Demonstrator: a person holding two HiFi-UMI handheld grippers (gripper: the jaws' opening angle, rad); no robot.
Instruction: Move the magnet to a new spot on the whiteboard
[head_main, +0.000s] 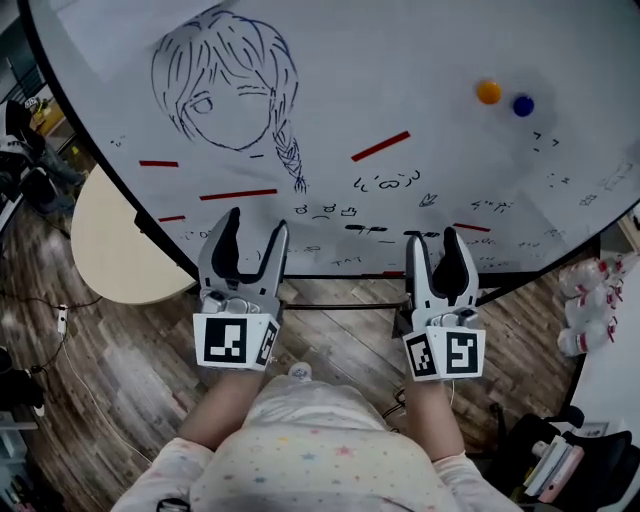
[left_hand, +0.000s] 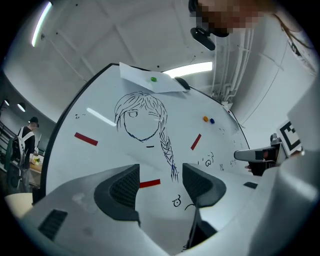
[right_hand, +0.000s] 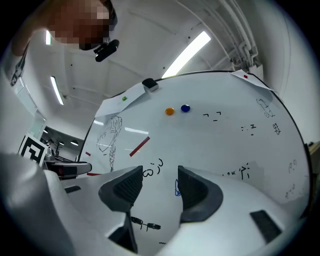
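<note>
Far ahead of the gaping right gripper (head_main: 432, 242), an orange magnet (head_main: 488, 92); probably light, slick; pinch its sides; left gripper (head_main: 257, 224) gapes empty too

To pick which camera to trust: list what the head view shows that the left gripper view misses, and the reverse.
Head view only: the wood floor and the beige round table. Left gripper view only: a paper sheet held by a green magnet at the whiteboard's top edge, plus ceiling lights. Both: the braided girl drawing, the orange magnet, the blue magnet and red strips.
</note>
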